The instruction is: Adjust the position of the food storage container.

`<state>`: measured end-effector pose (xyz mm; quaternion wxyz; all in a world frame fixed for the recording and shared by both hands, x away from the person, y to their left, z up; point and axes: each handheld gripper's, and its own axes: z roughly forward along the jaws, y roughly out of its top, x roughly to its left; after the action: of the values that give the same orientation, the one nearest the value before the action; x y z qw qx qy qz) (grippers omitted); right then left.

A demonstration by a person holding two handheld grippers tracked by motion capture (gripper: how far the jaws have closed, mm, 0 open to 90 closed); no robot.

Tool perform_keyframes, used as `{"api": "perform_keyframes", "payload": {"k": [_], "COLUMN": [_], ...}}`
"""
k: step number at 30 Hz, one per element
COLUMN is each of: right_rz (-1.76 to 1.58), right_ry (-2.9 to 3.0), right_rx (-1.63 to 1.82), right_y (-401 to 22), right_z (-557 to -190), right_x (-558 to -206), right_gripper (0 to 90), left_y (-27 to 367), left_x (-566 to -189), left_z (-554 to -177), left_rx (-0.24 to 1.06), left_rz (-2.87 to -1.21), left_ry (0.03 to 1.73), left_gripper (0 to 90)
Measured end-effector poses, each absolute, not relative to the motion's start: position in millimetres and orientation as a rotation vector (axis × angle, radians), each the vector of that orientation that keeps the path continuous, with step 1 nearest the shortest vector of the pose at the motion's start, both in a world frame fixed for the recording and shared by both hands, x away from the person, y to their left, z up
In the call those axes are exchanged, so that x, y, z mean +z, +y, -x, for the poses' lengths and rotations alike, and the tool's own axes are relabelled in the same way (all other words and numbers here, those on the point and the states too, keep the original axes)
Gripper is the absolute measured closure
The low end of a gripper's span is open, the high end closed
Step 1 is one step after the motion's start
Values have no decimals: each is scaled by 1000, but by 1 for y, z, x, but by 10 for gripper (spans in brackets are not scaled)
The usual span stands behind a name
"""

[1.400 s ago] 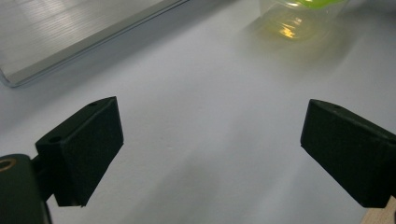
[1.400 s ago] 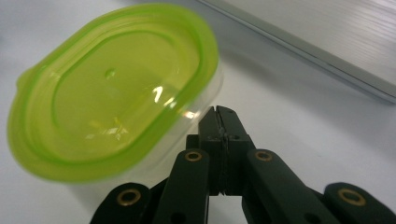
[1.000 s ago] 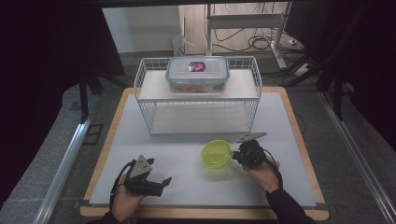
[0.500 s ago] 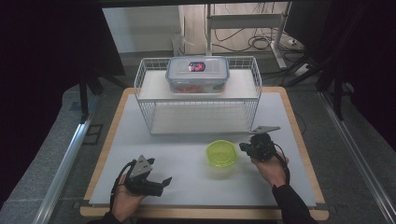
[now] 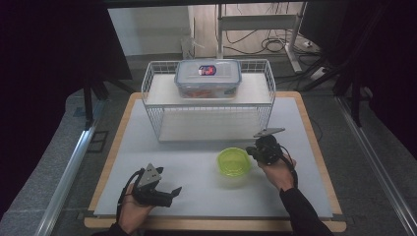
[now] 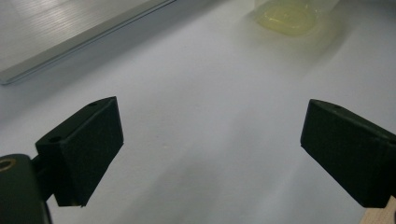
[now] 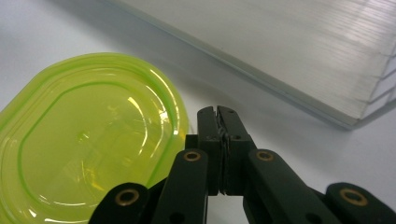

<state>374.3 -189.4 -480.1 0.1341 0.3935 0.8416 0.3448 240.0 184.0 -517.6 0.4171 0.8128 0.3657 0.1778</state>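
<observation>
A translucent lime-green container (image 5: 234, 161) sits on the white mat right of centre; it also appears in the right gripper view (image 7: 88, 140) and far off in the left gripper view (image 6: 287, 16). My right gripper (image 5: 256, 152) is just right of it, its jaws pressed together with nothing between them (image 7: 217, 115), the tips beside the container's rim. My left gripper (image 5: 171, 195) rests near the front left of the mat and points right. Its jaws stand wide apart over bare mat (image 6: 210, 144).
A white wire rack (image 5: 268, 93) stands at the back of the mat. On its upper shelf is a clear lidded box (image 5: 208, 78). A ribbed translucent board (image 7: 299, 51) lies on the rack's lower level. The wooden table edge (image 5: 314, 142) frames the mat.
My right hand shifted a little to the right and towards the rack. The green container slid slightly right. The left hand kept still.
</observation>
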Motion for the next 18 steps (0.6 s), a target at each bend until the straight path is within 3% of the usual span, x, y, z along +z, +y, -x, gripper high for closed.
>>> {"api": "perform_keyframes", "payload": {"k": [18], "right_rz": [-1124], "right_ry": [2491], "right_rx": [1002], "right_y": [-178], "right_z": [-363], "right_x": [-482], "right_gripper": [891], "left_y": [183], "left_x": [-517], "left_z": [-240], "left_rx": [448], "left_rz": [-2042], "left_ry": [914], "left_gripper": [55]}}
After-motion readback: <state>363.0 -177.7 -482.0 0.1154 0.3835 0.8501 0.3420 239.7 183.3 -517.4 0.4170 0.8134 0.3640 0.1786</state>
